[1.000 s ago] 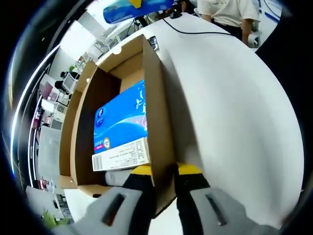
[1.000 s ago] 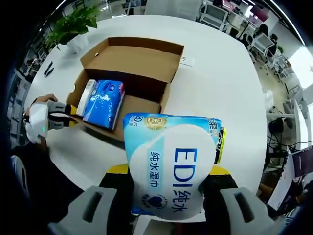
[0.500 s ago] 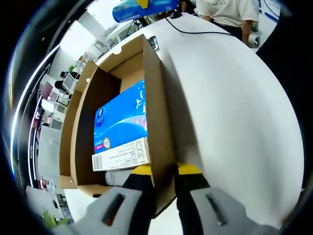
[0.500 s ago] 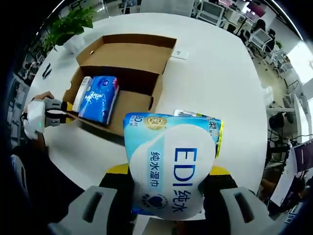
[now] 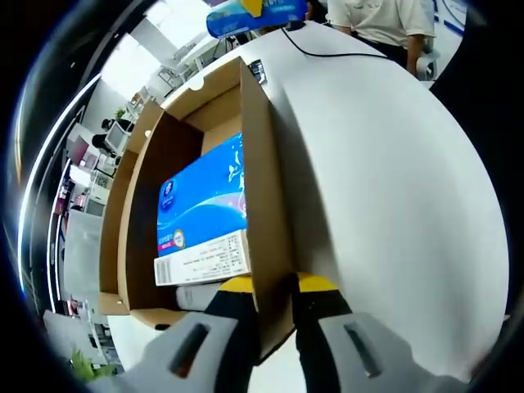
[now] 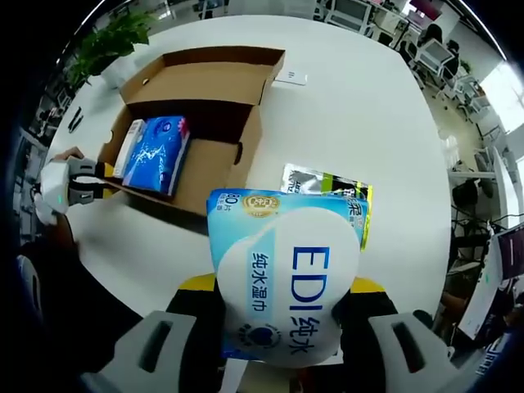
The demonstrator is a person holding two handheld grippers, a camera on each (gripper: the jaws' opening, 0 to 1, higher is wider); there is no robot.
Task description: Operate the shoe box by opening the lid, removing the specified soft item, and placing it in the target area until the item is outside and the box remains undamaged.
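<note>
The brown shoe box stands open on the white round table, lid folded back. A blue tissue pack lies inside it, also seen as the blue pack. My left gripper is shut on the box's side wall; it appears as the left gripper at the box's near end. My right gripper is shut on a light-blue wet wipes pack, held above the table to the right of the box. The same pack shows high at the far side.
A silver and green packet lies on the table right of the box. A small white card sits past the lid. A black cable crosses the far table edge, where a person stands. Potted plant at the far left.
My right gripper has carried the wipes pack rightward, away from the box, so a silver and green packet on the table now shows. The left gripper holds still on the box wall.
</note>
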